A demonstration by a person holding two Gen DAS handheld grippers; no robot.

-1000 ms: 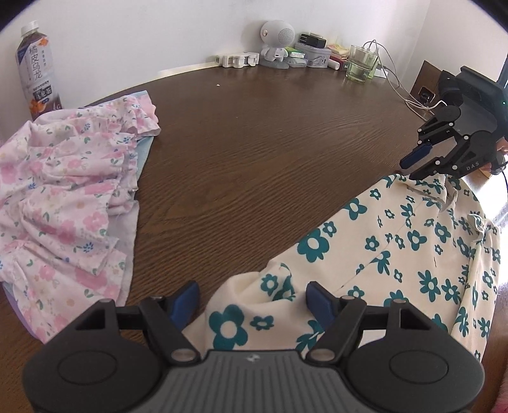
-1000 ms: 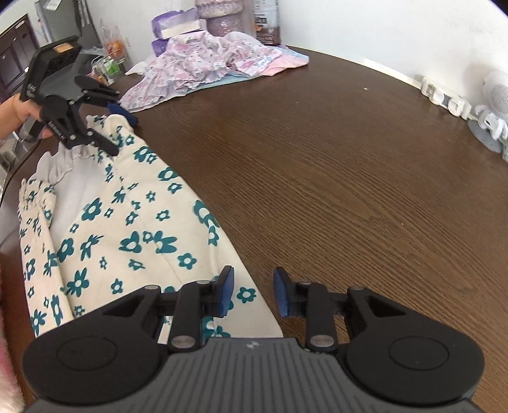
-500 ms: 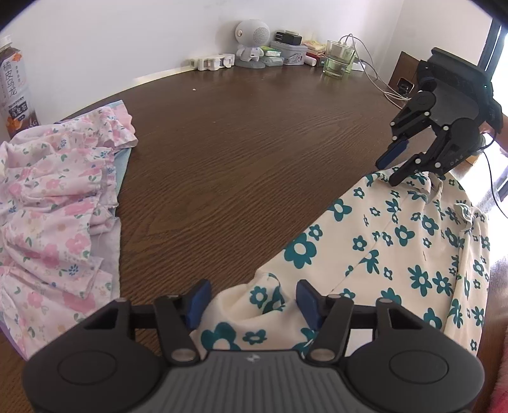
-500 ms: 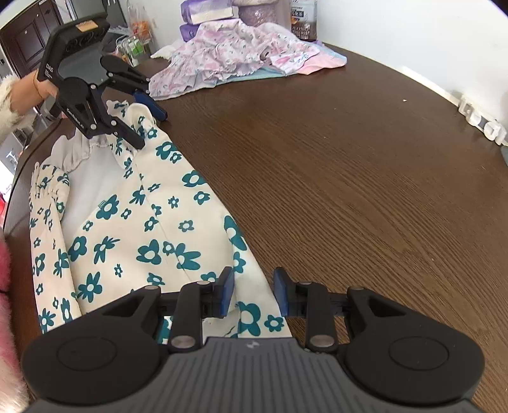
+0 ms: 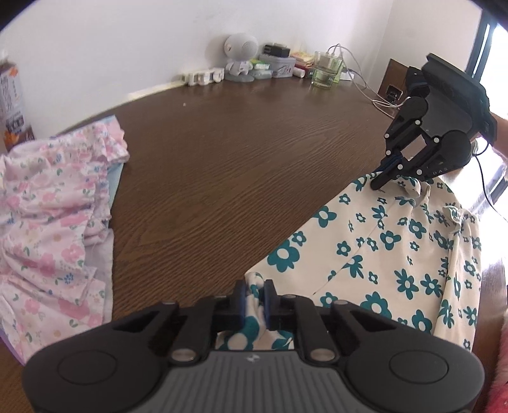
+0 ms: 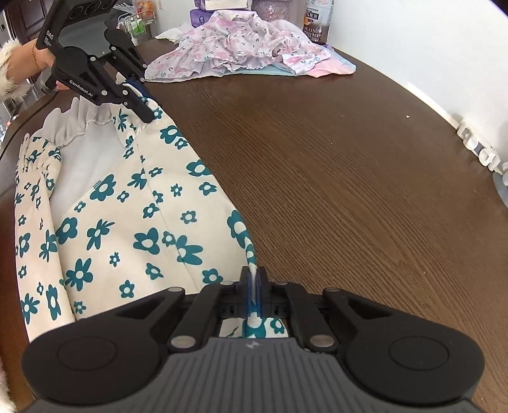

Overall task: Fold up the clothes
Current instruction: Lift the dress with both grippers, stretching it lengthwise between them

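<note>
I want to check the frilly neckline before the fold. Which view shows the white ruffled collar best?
The right wrist view: the ruffled collar of the floral garment lies open there beside the left gripper, with the white lining showing. The left wrist view shows mostly the garment's printed outside; I cannot make out the collar there.

Home: wooden dining table (image 5: 254, 152), drink bottle (image 6: 318, 19), laundry (image 5: 47, 222).
</note>
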